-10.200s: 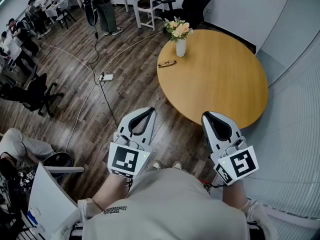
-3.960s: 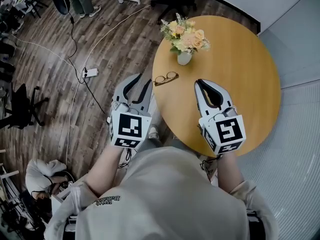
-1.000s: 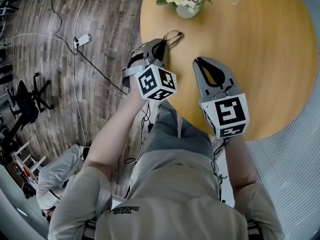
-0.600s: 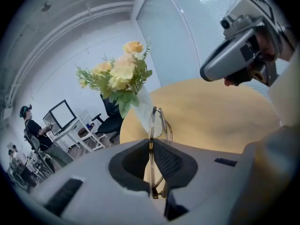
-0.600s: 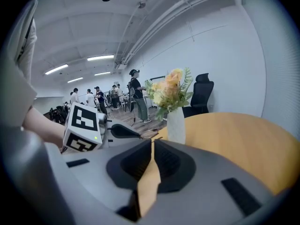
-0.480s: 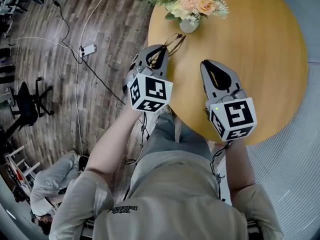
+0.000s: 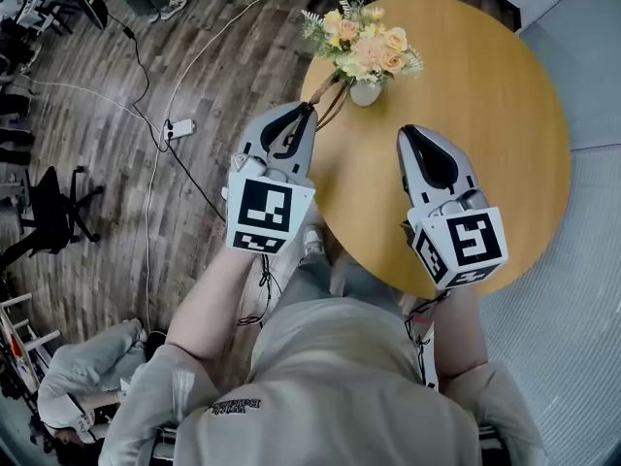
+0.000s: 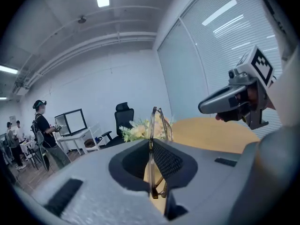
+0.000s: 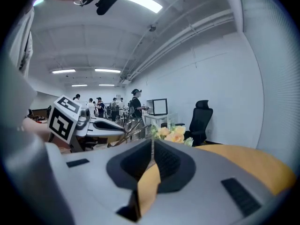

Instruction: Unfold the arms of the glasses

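Your left claw (image 7: 308, 112) grasps the glasses (image 8: 152, 125) above the bench (image 7: 485, 95), right claw (image 7: 412, 134) clenched empty; arms apparently folded, unfolding not begun.

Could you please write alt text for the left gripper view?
The left gripper is shut on a pair of glasses, held upright and edge-on. Beyond are flowers, a wooden table and the right gripper.

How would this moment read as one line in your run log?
left gripper: shut on glasses | glasses: near flower vase, arms look folded | right gripper: shut, empty, over table | step: unfolding not begun
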A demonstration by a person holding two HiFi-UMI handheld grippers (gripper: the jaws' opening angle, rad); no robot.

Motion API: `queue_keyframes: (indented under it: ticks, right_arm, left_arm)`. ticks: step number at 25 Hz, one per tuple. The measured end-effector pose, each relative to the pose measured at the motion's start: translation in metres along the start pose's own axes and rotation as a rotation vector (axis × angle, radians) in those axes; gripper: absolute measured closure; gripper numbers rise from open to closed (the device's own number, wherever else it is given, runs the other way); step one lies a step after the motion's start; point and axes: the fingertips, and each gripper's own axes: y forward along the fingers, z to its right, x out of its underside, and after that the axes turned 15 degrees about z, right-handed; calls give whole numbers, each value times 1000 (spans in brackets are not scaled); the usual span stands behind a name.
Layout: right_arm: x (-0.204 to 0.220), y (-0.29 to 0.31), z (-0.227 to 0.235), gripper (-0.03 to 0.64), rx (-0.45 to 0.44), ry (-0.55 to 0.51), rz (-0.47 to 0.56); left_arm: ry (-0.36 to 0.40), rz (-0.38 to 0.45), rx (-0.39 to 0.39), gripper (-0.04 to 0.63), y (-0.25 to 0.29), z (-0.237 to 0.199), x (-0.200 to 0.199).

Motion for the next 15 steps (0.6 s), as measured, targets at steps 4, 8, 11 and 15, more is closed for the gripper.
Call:
queue_keyframes:
  ticks: [4, 8, 11, 15]
  right_arm:
    - [-46, -6, -14, 580, -21, -30, 80]
    - [-91, -14, -26, 580, -44, -94, 162]
    - [-123, -21, -40, 580, -65, -146, 218]
    - [-154, -30, -56, 580, -85, -172, 279]
  left_arm:
    - [-54, 98, -22, 554, -24, -9, -48]
    - [-116, 186, -47, 554, -46, -20, -86]
    - [-151, 237, -57, 554, -63, -25, -110]
    - [-154, 309, -77, 554, -84, -32, -140]
